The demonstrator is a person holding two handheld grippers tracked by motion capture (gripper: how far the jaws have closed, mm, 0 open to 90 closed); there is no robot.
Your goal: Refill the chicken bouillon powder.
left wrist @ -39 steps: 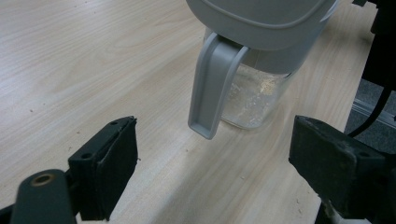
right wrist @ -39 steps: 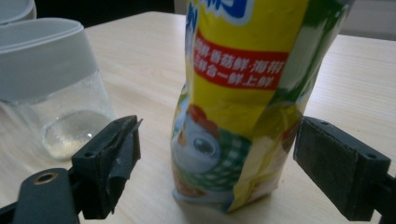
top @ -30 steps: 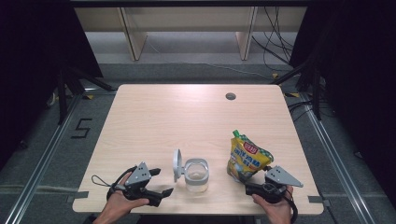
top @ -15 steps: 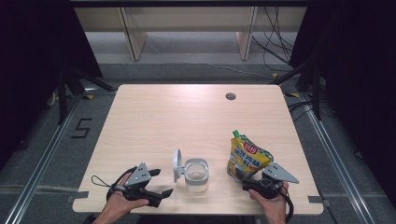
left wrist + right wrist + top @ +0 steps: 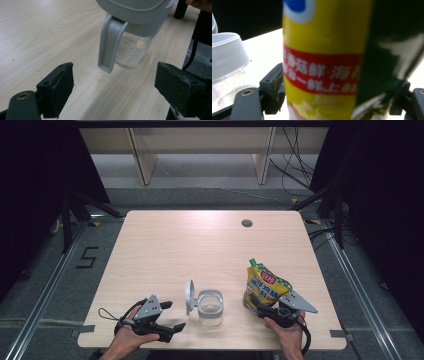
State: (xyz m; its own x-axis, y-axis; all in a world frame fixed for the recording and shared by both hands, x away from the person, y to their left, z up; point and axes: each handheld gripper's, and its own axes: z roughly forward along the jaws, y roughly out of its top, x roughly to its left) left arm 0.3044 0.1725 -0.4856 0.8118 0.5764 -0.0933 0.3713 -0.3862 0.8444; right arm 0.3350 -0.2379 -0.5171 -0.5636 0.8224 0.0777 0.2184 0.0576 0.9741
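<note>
High view: the pouch (image 5: 263,287), yellow with a green top corner and a red label, stands upright near the table's (image 5: 200,245) front right edge. The right gripper (image 5: 261,310) is pushed up against its base, held by the person's right hand (image 5: 287,332). In the right gripper view the pouch (image 5: 324,62) sits between the two black jaws, which flank it on either side; they have just been closing in, and the left pad looks to be at the pouch's edge, though I cannot tell whether both pads press on it.

Just left of the pouch stands a clear jar (image 5: 210,307), its grey lid (image 5: 189,296) flipped open and upright on its left side. The left gripper view looks at that jar (image 5: 132,50) from close by, the grey lid tab hanging in front of it.

Farther left, the left gripper (image 5: 172,317) rests on the table in the left hand (image 5: 127,340), pointing at the jar, jaws spread wide with nothing between them.
</note>
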